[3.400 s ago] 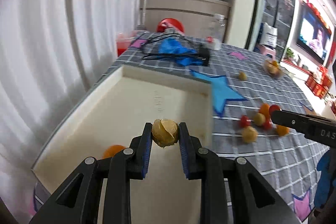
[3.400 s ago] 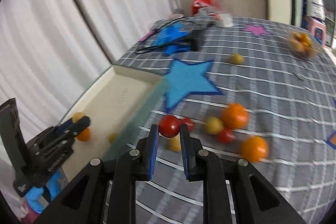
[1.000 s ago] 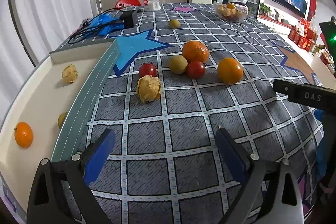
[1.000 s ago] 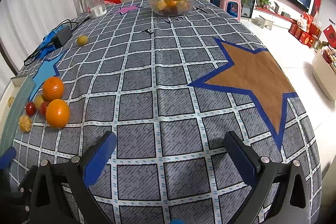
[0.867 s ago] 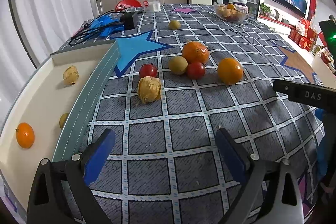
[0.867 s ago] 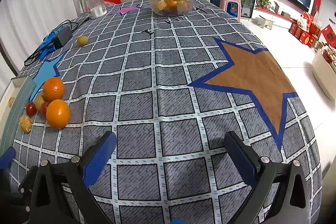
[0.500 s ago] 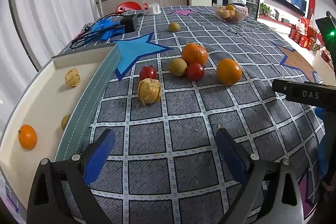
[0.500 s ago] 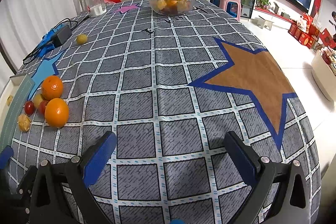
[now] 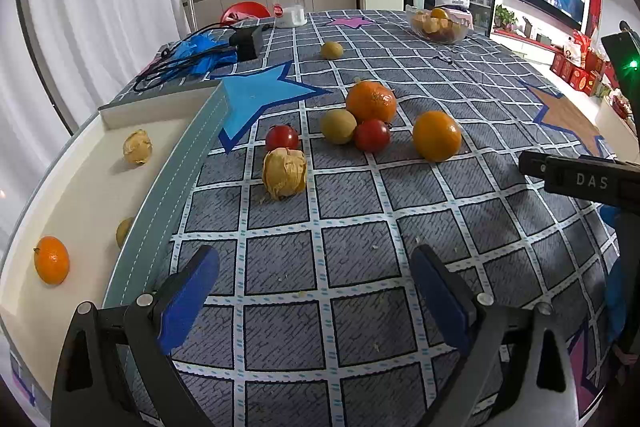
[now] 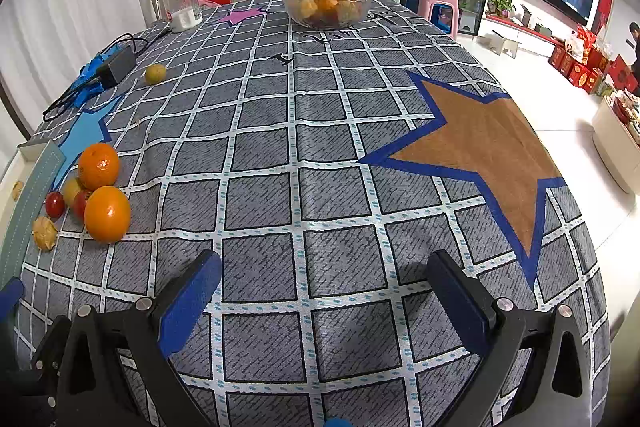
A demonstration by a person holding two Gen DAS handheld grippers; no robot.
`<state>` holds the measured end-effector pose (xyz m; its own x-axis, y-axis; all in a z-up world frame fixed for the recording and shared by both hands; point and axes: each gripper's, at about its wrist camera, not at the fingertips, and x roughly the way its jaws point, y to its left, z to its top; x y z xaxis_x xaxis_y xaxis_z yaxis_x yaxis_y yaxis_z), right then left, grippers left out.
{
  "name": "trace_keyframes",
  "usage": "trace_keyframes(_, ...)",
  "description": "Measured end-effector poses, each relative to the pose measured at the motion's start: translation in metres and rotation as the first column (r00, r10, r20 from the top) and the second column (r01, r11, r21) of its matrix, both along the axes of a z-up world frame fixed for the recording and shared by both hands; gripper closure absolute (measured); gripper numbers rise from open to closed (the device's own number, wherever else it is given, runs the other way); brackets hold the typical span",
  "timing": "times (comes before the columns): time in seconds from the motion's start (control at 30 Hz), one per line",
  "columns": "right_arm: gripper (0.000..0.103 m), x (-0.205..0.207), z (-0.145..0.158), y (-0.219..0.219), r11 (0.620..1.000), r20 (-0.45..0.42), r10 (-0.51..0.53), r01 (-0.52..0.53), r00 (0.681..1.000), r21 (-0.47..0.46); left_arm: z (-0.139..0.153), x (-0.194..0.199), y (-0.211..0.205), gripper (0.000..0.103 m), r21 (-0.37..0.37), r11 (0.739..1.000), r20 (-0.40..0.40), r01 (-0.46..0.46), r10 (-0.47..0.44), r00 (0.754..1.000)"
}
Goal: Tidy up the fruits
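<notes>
Both grippers, left gripper point(image 9: 314, 301) and right gripper point(image 10: 322, 301), hang wide open and empty, so loose fruits like the husked berry point(image 9: 284, 173) can go into the tray point(image 9: 92, 187).

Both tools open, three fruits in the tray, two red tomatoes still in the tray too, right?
Not quite. The two tomatoes lie on the tablecloth, outside the tray, as the left wrist view shows. Both the left tool and right tool are open, and three fruits sit in the tray.
</notes>
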<state>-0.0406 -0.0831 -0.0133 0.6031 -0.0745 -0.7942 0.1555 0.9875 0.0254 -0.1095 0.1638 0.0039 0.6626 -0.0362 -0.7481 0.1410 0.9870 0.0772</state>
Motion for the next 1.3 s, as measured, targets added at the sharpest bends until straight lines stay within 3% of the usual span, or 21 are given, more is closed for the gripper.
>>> trace_keyframes(1.03,0.000,0.000,0.000,0.000,1.000,-0.001,0.000,0.000,1.000,-0.002,0.002,-0.003,0.000,0.006,-0.009,1.000,0.018,0.013,-0.013,1.000)
trace_keyframes(1.17,0.000,0.000,0.000,0.001,1.000,-0.001,0.000,0.000,1.000,-0.002,0.008,-0.006,0.007,0.005,-0.068,0.997,0.030,0.043,-0.041,0.999)
trace_keyframes(1.3,0.000,0.000,0.000,0.001,1.000,-0.001,0.000,0.000,1.000,-0.001,0.012,-0.004,0.035,0.006,-0.196,0.980,-0.018,0.031,-0.035,0.999)
